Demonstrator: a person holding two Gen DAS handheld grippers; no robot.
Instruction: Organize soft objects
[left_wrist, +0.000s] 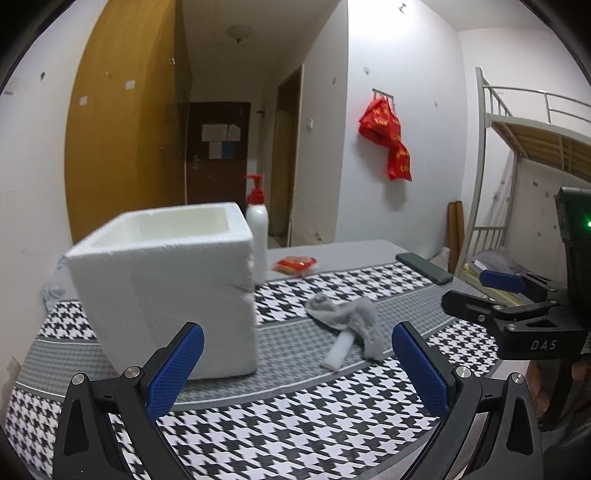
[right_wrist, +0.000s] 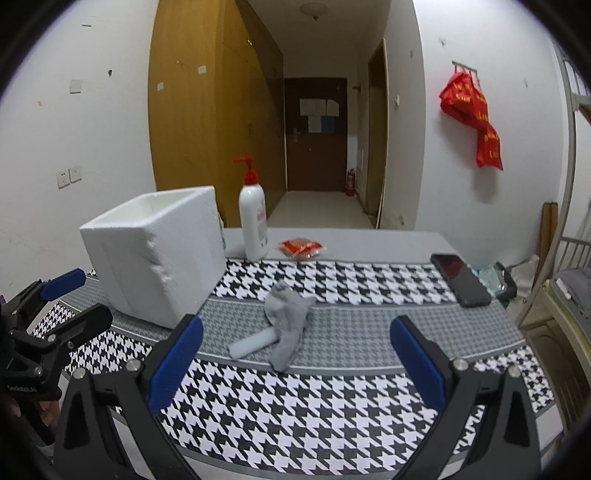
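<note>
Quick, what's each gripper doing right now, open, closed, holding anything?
Left gripper: open, holding nothing.
Right gripper: open, holding nothing; the grey sock lies ahead of it.

White walls (right_wrist: 92, 147), small marks and sockets (right_wrist: 69, 176) on left one. Tall wooden wardrobe (right_wrist: 207, 122) lines corridor toward dark brown door (right_wrist: 316, 144) with papers taped on. Pale tiled floor (right_wrist: 317, 208). Ceiling lamp (left_wrist: 240, 32). Red bag (right_wrist: 474, 122) hangs on wall hook. Metal bunk bed (left_wrist: 532, 136) at right. Red fire extinguisher (right_wrist: 350, 182) beside door.
</note>
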